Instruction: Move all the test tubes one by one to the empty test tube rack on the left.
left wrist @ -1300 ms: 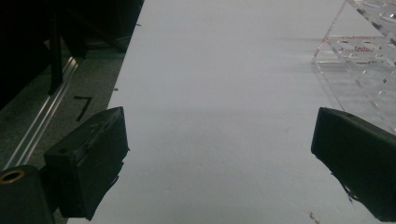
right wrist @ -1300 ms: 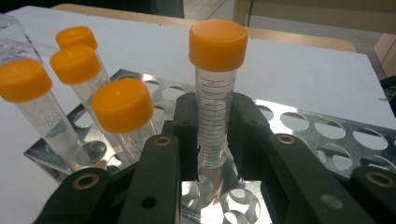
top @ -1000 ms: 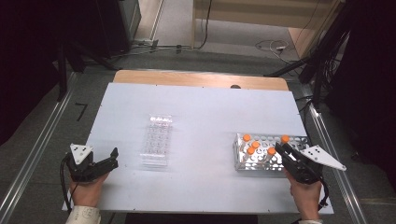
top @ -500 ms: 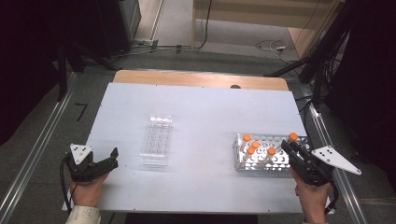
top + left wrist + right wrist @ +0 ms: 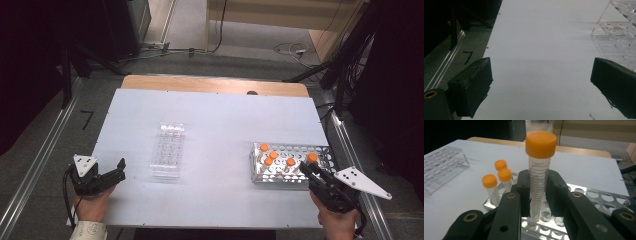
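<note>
A clear tube with an orange cap stands upright between the jaws of my right gripper, which is shut on its graduated body. The tube's foot hangs just above the holes of the metal rack. In the high view the right gripper is at the rack's near right corner, with the held tube over it. Several more orange-capped tubes stand in the rack's left part. My left gripper rests open at the table's near left corner, with nothing between its jaws.
An empty clear plastic rack lies in the middle left of the white table; its corner is just right of the left gripper. A wooden strip borders the far edge. Metal rails run along both sides.
My right gripper has drawn back to the right and toward the near edge, rising a little, with the orange-capped tube in it. The left gripper has stayed put.
</note>
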